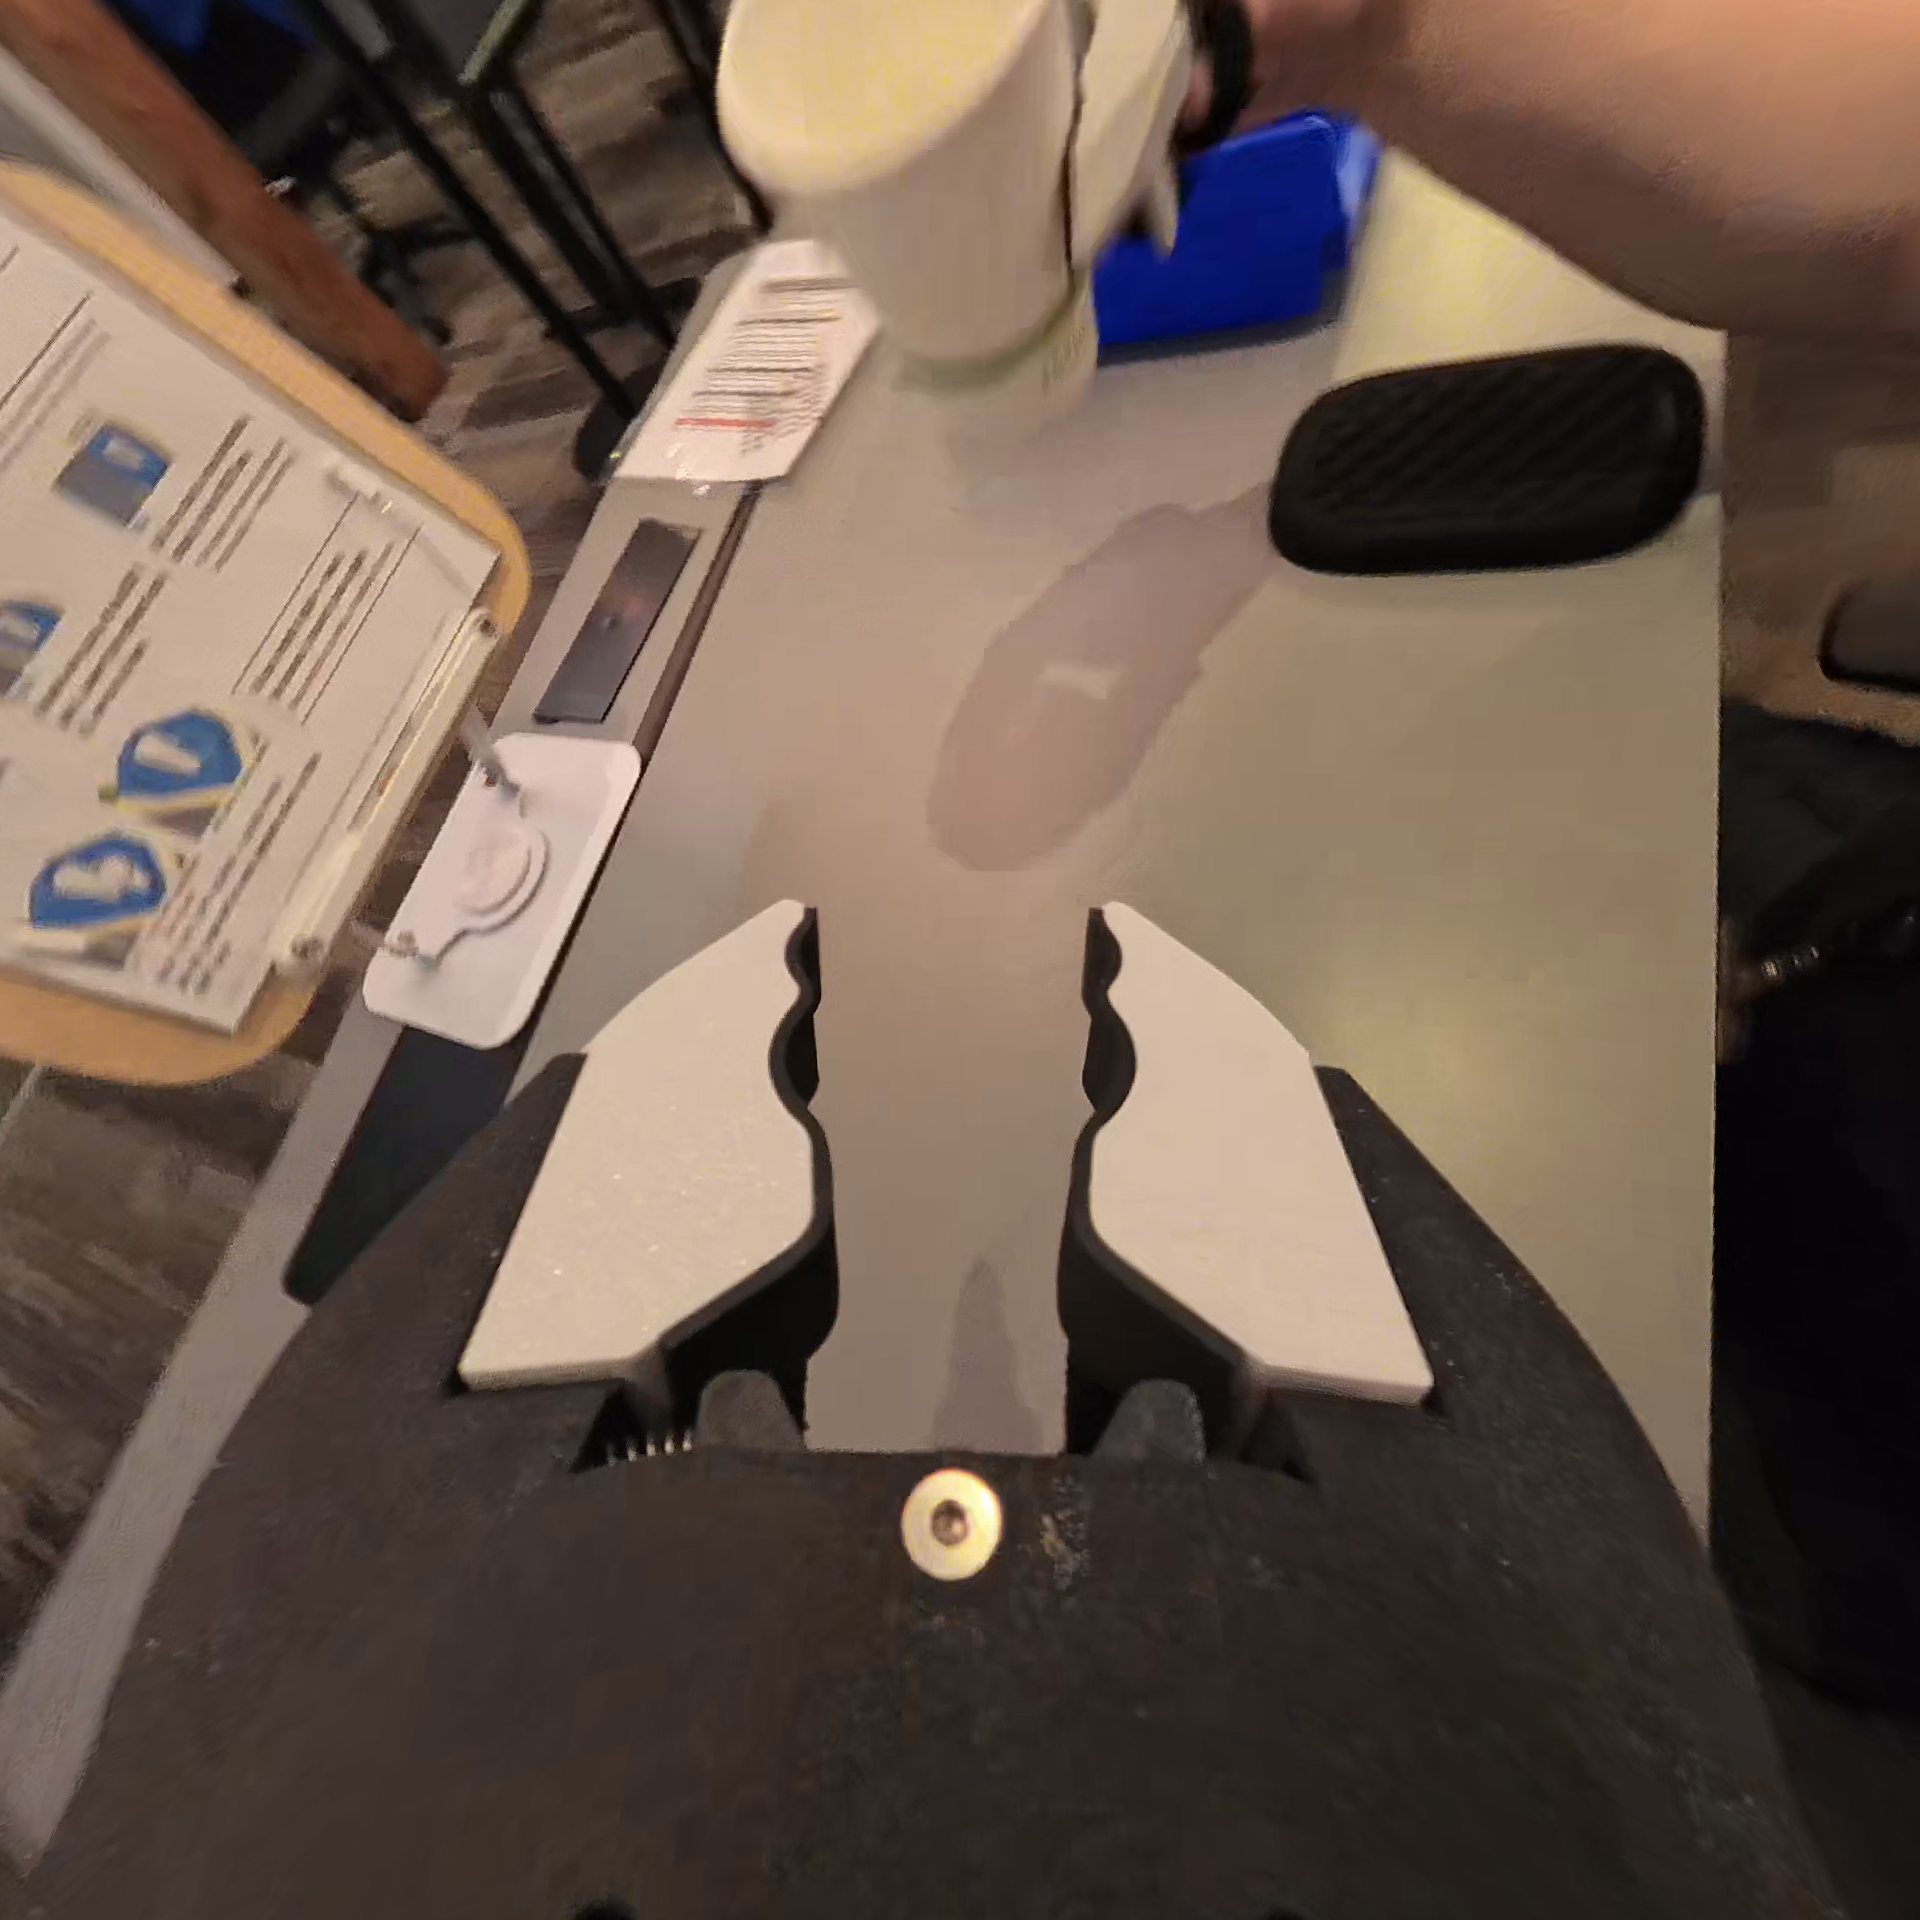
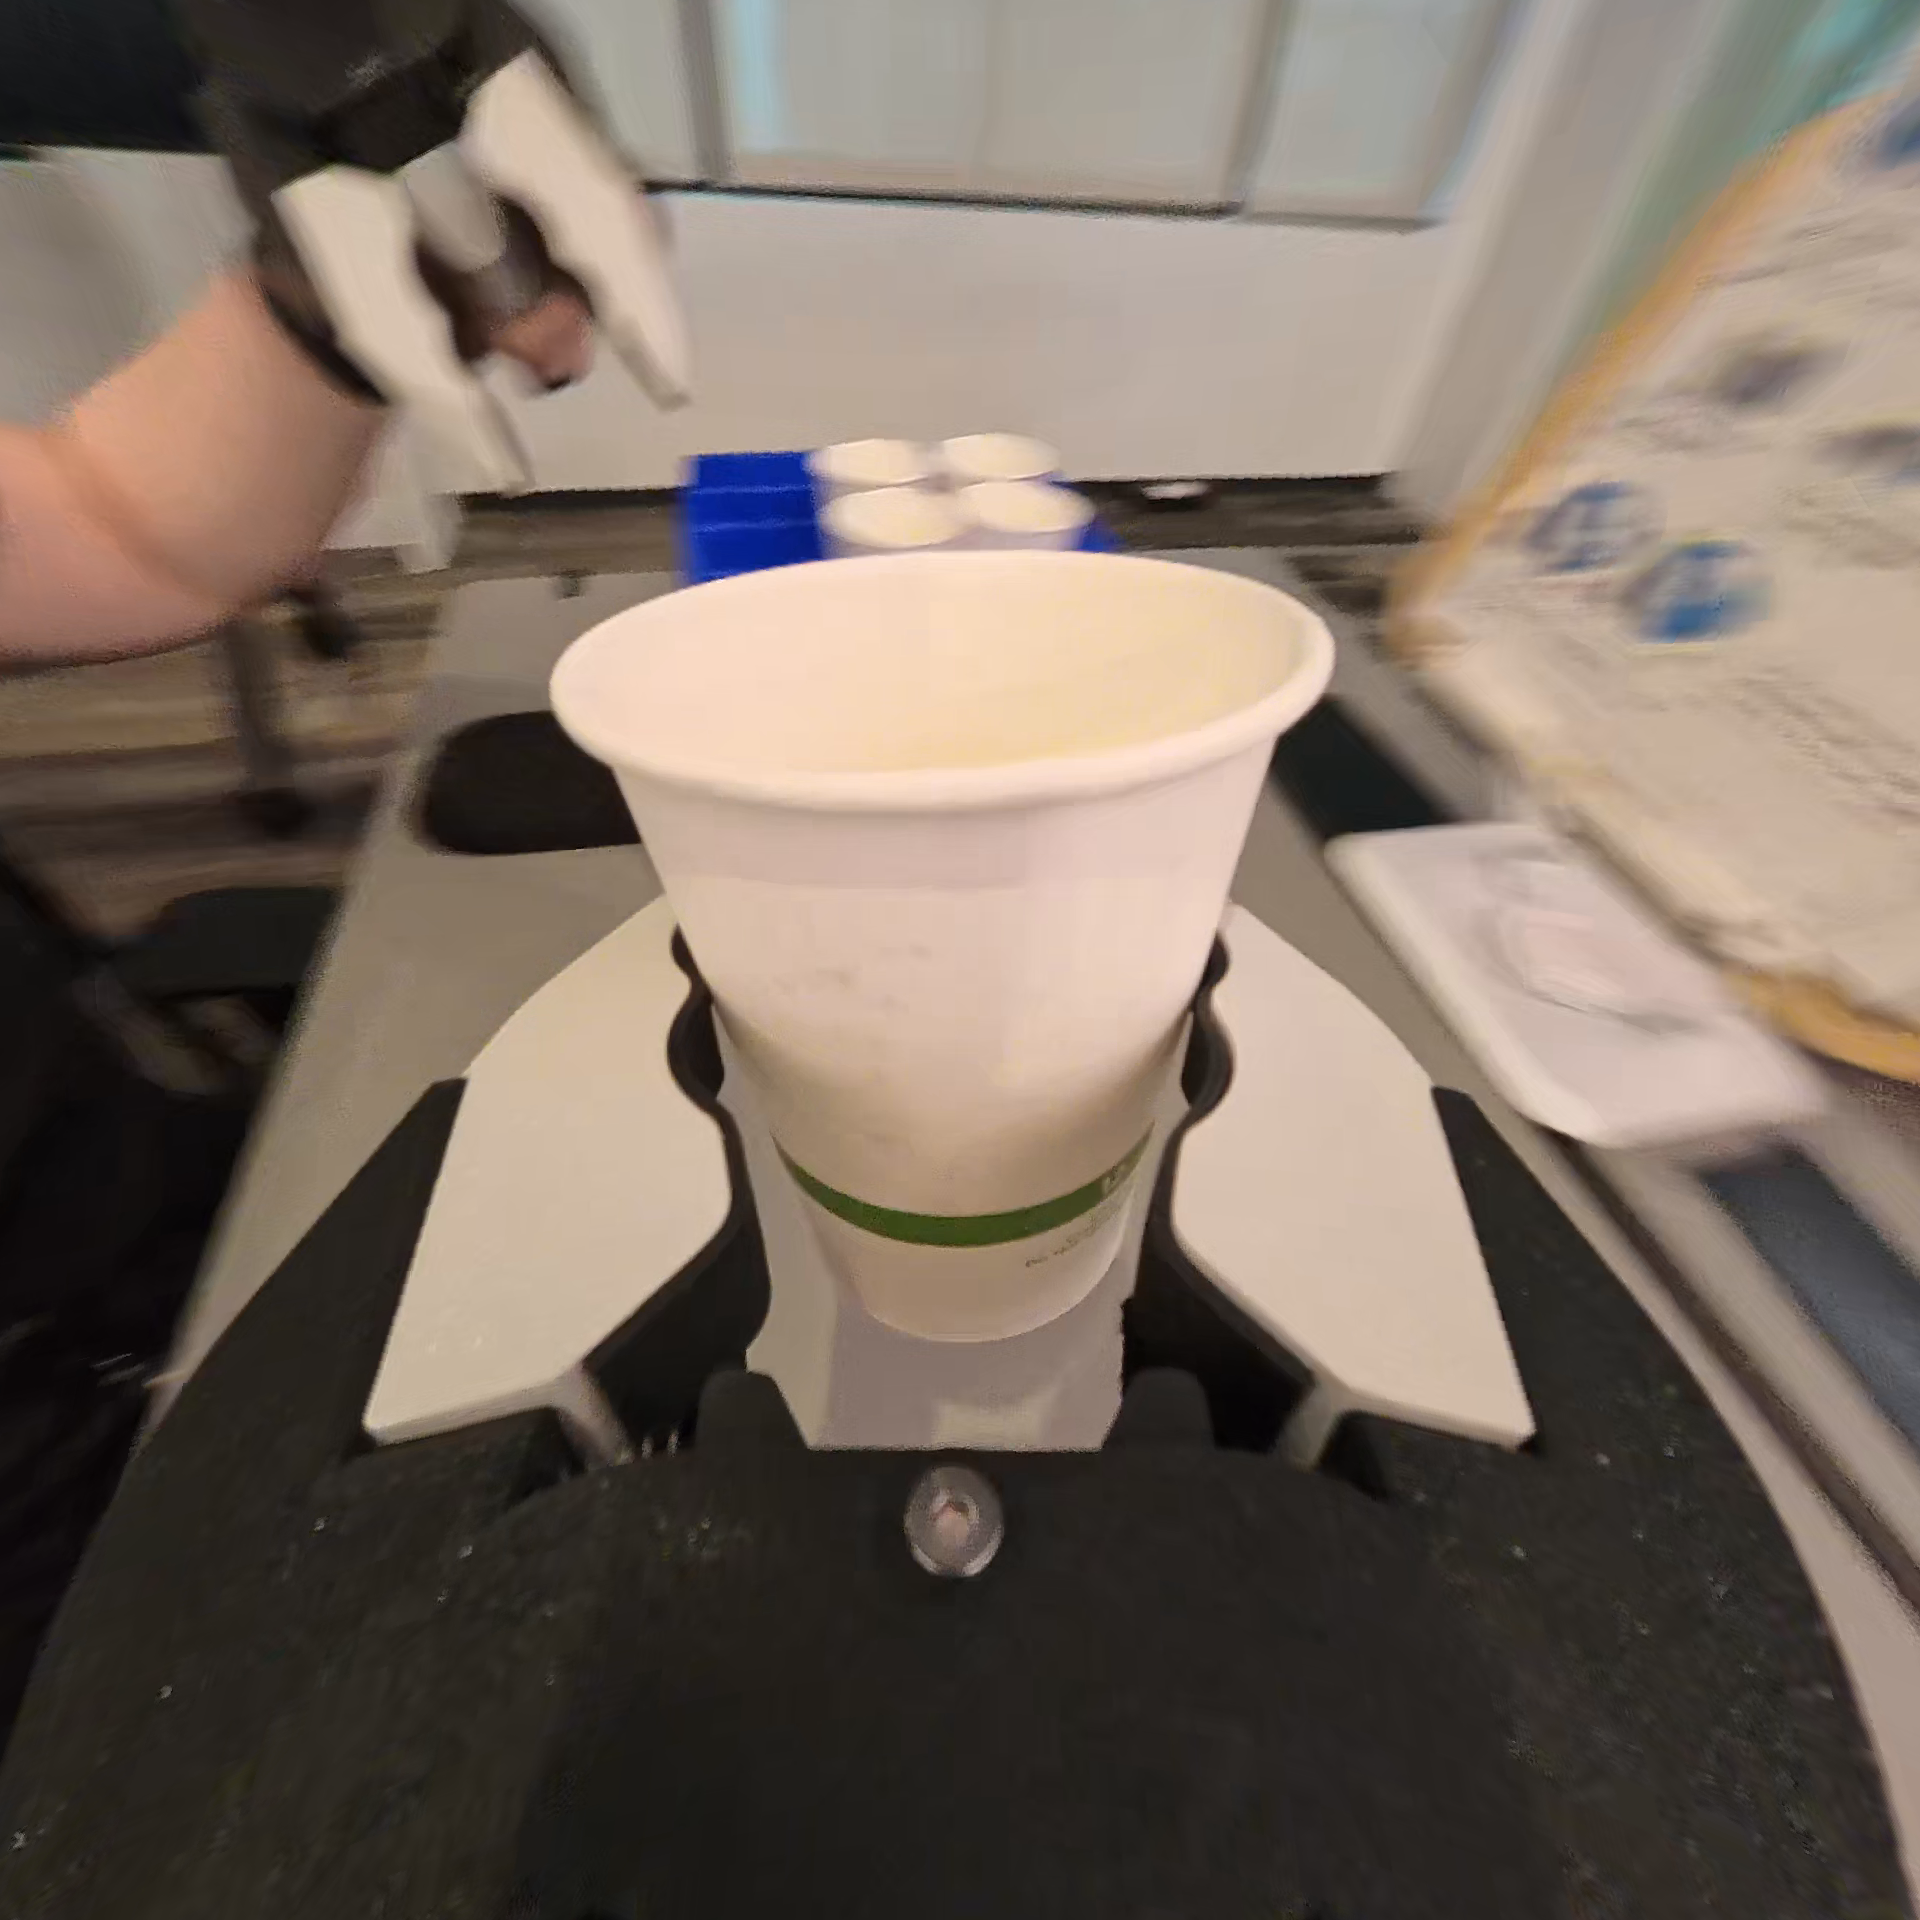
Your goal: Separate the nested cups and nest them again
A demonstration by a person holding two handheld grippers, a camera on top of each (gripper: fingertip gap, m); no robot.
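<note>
Motion-blurred printed board (image 2: 1704, 582); four small, soft white cups (image 2: 951, 494) behind; forearm (image 1: 1662, 135) cropped.

from my left wrist cam: my left gripper (image 1: 951, 925), the one with pale grey fingers (image 1: 665, 1143) on a black body, has its jaws apart with nothing between them, just bare light grey tabletop (image 1: 1403, 935). up top, a white paper cup with a thin green band (image 1: 914, 197) hangs tilted in the air, bottom end toward me, pinched by the other gripper (image 1: 1127, 114), which is mostly hidden behind it. a bare forearm (image 1: 1621, 145) comes in from the upper right. behind the cup sits a blue plastic bin (image 1: 1236, 239). a black ribbed oval pad (image 1: 1486, 457) lies on the table's right side. at left, a printed sheet on a wood-rimmed board (image 1: 208, 644) leans over a white flat plate (image 1: 499, 883). it's all a bit blurry.
</note>
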